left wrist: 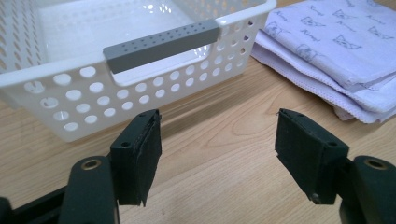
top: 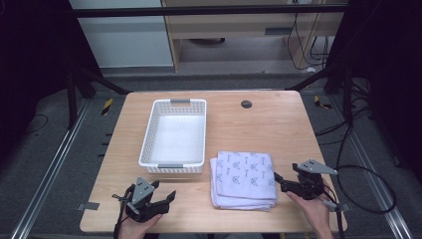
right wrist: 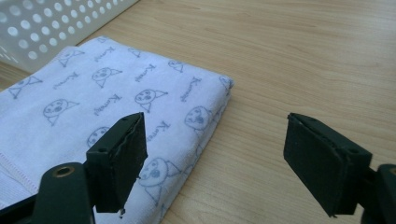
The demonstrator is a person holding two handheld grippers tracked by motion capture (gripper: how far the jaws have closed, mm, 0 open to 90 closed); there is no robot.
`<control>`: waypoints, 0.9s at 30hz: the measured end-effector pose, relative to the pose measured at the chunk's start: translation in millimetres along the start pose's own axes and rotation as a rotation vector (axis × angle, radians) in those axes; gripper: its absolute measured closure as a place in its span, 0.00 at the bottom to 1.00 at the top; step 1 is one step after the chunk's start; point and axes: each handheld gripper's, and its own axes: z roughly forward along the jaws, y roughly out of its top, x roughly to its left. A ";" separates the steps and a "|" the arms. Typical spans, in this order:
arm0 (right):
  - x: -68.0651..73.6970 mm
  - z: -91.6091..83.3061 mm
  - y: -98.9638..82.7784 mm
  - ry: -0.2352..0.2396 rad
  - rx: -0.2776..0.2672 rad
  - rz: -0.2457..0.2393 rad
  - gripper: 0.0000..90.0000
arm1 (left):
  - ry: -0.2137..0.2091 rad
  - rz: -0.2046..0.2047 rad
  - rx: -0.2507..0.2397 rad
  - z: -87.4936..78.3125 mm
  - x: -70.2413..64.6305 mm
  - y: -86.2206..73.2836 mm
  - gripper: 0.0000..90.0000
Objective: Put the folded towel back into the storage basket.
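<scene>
A white perforated basket (top: 148, 142) with grey handles stands empty on the left half of the wooden table (top: 263, 124). To its right, near the front, lies a folded pale towel (top: 245, 179) printed with small cat faces. My left gripper (top: 165, 190) rests open at the front left, below the basket. In the left gripper view the jaws (left wrist: 217, 116) stand wide apart, facing the basket's near wall (left wrist: 140, 93) and grey handle (left wrist: 161, 44). My right gripper (top: 279, 182) is open just right of the towel. Its left pad hovers over the towel's corner (right wrist: 93, 93) in the right gripper view (right wrist: 215, 119).
A dark round grommet (top: 246, 104) sits in the table's far right part. Cables (top: 368, 174) trail on the floor to the right. The basket's corner (right wrist: 46, 28) lies beyond the towel in the right gripper view, and the towel's edge (left wrist: 336, 42) lies right of the basket.
</scene>
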 end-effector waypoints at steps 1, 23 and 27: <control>0.9 -0.5 0.6 0.005 -0.001 0.007 0.25 | -0.001 0.000 -0.001 -0.1 -1.3 0.8 0.34; 7.6 -6.7 28.5 0.027 -0.047 -0.020 0.28 | -0.039 -0.019 -0.034 -5.6 -7.1 32.3 0.33; 8.1 -6.3 35.6 0.026 -0.053 -0.027 0.27 | -0.043 -0.017 -0.031 -4.6 -9.4 36.4 0.33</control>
